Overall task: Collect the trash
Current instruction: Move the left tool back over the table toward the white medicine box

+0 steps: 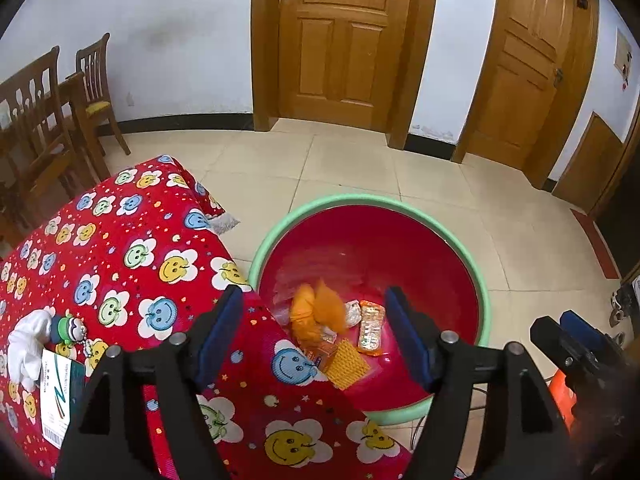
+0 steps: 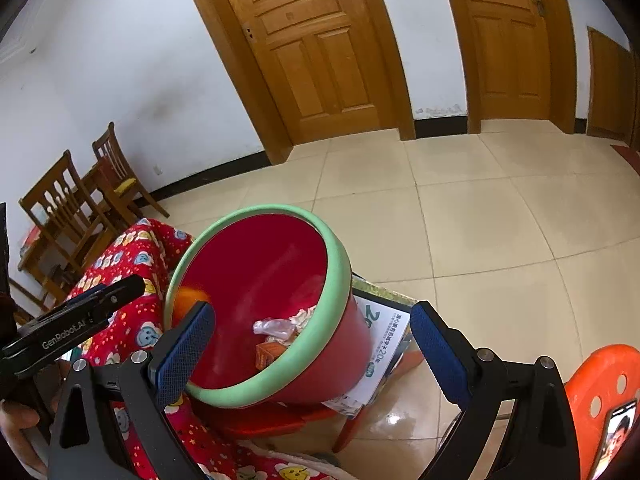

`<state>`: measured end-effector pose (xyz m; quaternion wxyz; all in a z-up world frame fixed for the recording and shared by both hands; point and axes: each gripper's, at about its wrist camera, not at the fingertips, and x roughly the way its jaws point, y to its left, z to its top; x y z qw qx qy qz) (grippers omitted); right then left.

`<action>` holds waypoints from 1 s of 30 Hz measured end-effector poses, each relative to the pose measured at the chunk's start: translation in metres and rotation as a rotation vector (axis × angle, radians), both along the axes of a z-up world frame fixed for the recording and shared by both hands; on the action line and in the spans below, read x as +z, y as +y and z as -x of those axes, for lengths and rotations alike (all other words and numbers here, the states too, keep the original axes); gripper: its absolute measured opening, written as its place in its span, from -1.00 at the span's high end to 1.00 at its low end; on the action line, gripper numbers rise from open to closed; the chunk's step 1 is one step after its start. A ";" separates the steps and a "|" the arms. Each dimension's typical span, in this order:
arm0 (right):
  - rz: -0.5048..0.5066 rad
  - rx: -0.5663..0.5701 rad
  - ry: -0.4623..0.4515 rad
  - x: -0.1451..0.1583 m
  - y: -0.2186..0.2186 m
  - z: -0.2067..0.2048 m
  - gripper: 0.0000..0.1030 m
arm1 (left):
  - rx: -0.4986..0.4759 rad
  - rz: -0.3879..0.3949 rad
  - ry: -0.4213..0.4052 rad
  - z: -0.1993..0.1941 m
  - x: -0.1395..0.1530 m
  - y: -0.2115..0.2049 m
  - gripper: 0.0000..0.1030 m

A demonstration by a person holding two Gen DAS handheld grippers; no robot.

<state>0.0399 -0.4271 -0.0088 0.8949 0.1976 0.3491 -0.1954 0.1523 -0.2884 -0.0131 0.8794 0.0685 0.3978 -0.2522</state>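
My left tongs (image 1: 316,336) hang wide open and empty over the red bucket (image 1: 486,300), and a blurred orange wrapper (image 1: 320,308) sits between their tips, seemingly dropping onto the trash below. The right tongs (image 2: 312,354) gape empty too, straddling the bucket's near rim. This drop looks finished; next I'd swing left to the bench (image 1: 120,240) for the white tissue (image 1: 28,344).

A room in a home.
Panelled wooden doors (image 1: 340,36), dining chairs (image 1: 36,120), tiled floor (image 1: 360,168), beyond the fingers.
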 end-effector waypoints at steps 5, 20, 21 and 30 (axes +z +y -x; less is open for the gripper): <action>0.004 0.008 -0.009 0.004 0.005 0.002 -0.90 | 0.025 0.020 0.012 0.002 0.004 0.011 -0.41; -0.026 0.083 -0.044 0.025 0.040 0.007 -0.90 | 0.121 0.044 -0.002 0.027 0.026 0.070 -0.41; -0.029 0.089 -0.046 0.026 0.043 0.007 -0.90 | 0.131 0.046 -0.005 0.029 0.028 0.075 -0.41; -0.041 0.153 -0.063 0.036 0.070 0.008 -0.90 | 0.218 0.037 -0.033 0.049 0.040 0.122 -0.41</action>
